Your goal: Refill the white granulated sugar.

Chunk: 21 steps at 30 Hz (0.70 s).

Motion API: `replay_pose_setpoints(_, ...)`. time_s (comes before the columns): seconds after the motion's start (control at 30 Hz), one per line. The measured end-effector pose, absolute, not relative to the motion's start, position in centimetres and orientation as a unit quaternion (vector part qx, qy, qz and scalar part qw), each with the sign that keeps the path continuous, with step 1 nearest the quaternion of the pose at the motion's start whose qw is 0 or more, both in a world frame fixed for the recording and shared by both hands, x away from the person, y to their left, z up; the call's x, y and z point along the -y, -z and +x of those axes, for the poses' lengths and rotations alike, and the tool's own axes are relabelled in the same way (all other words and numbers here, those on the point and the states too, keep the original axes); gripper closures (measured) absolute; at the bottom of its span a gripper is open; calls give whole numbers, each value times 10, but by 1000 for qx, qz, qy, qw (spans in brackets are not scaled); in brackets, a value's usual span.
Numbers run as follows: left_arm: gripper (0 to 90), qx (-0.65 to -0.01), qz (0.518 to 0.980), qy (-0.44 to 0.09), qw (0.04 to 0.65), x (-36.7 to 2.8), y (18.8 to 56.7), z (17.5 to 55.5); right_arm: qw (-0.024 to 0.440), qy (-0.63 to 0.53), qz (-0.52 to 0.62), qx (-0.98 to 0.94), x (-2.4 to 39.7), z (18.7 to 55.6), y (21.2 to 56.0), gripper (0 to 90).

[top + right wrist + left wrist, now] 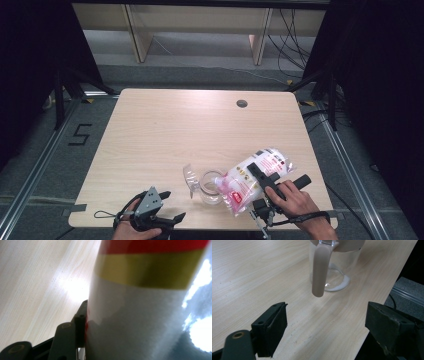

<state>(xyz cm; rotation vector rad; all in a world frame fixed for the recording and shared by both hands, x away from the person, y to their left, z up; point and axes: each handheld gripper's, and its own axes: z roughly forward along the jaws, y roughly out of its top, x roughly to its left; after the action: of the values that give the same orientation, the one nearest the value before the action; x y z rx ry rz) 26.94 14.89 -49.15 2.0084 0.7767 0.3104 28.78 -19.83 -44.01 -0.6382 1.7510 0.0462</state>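
A pale wooden counter (165, 135) stands in a dark-curtained room, bare except near its front edge. There a clear jug (211, 186) with a brownish handle (321, 267) stands upright, and a plastic bag (255, 179) of white powder, printed in red and yellow, is tipped over it with its mouth at the jug's rim. The right tongs (256, 172) pinch the bag across its middle, one jaw pressed against the plastic in the right gripper view. The left tongs (167, 206) hover spread and empty just in front of the jug, near the counter's edge.

The pour looks barely under way: in the left gripper view a thin white layer lies at the jug's bottom, while the bag seems mostly full. Emptying more of the bag and setting it down appears to remain.
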Motion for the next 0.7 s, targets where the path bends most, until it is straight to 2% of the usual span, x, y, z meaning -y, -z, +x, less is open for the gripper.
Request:
replay_pose_setpoints(0.67,174,-315,815,-127,470,-149,491,269,603,-8,-280,-747,197,286,439,499)
replay_pose_setpoints(0.7,174,-312,823,-130,458,-150,490,269,602,-6,-287,-745,197,287,438,500)
